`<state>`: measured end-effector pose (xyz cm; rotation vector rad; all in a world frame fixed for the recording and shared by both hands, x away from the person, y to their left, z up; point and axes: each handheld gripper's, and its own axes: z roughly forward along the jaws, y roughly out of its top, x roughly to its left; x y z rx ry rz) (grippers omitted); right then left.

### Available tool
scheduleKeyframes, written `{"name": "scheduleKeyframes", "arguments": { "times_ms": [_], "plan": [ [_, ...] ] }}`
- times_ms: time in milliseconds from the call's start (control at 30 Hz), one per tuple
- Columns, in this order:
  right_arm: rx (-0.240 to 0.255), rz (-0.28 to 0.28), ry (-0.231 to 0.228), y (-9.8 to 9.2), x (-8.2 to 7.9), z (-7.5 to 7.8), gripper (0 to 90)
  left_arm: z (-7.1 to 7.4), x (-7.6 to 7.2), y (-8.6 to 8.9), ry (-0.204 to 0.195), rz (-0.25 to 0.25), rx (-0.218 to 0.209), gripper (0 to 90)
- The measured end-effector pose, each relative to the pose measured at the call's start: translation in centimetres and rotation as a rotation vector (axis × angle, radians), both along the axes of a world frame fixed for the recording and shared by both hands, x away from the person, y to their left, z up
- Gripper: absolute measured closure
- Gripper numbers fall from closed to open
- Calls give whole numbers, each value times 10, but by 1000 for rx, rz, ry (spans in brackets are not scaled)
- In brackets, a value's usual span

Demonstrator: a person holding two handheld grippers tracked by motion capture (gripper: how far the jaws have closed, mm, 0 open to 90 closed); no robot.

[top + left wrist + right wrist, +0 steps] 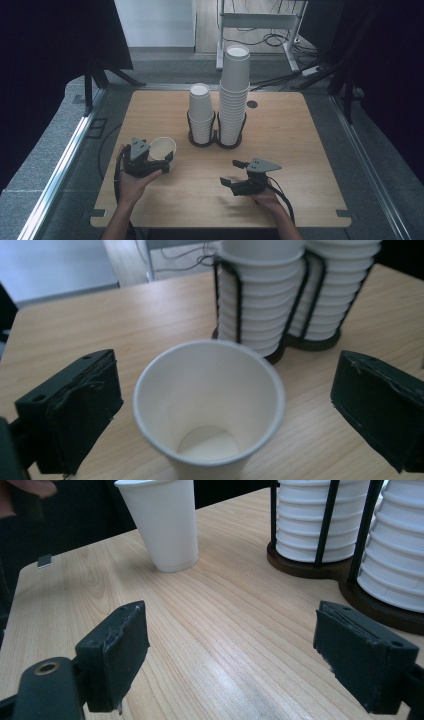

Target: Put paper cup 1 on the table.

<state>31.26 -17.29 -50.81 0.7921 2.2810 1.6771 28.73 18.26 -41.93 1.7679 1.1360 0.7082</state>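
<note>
No writing, label, brand, number or sign can be read anywhere: the white paper cups [234,90] are plain, and the wooden counter [300,150] bears no markings.

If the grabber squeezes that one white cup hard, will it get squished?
Probably. The single paper cup looks thin-walled and empty, so a firm squeeze would likely dent it. It seems very light and narrows toward its base, so a sideways nudge could tip it. The left gripper has its jaws open around it, not pressing.
</note>
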Motion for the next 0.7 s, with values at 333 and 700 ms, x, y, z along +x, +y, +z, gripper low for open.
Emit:
{"name": "scheduleKeyframes", "arguments": {
  "times_ms": [333,700],
  "plan": [
    [2,0,1,-1,0,0,146,6,-11,-21,-27,-167,-55,39],
    [15,-19,-8,-4,1,3,146,-8,-8,-45,29,-287,-99,50]
  ]
}}
